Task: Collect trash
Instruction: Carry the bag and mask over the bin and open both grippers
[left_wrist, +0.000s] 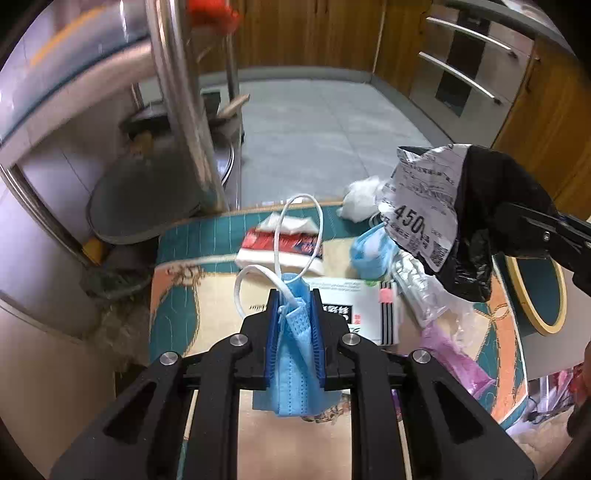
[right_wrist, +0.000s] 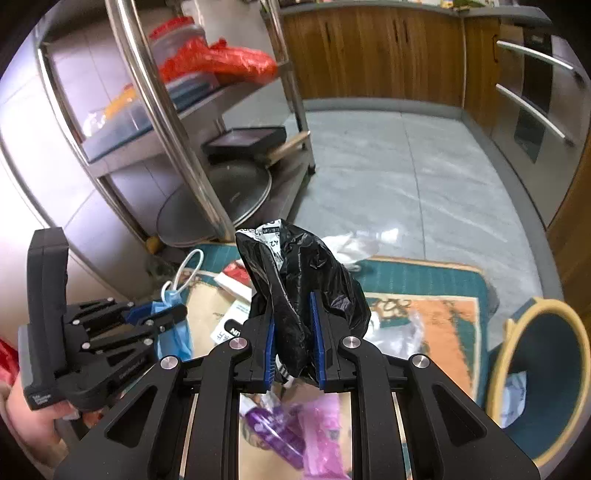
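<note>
Two catches in hand: left gripper (left_wrist: 294, 314) clamped tight on a blue face mask (left_wrist: 295, 354), right gripper (right_wrist: 291, 332) pinched shut around a black mailer bag (right_wrist: 306, 284). Best kept firmly squeezed, lifted clear of the litter below on the mat (right_wrist: 424, 314), then swung to the round bin (right_wrist: 543, 373) right of the right gripper and let go over its mouth.

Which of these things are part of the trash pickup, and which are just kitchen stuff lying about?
Part of the job:
- blue face mask, clamped in the left gripper
- black plastic bag, clamped in the right gripper
- round bin
- pink wrapper on the mat

Just lying about:
- metal rack
- red bag
- wooden cabinets
</note>
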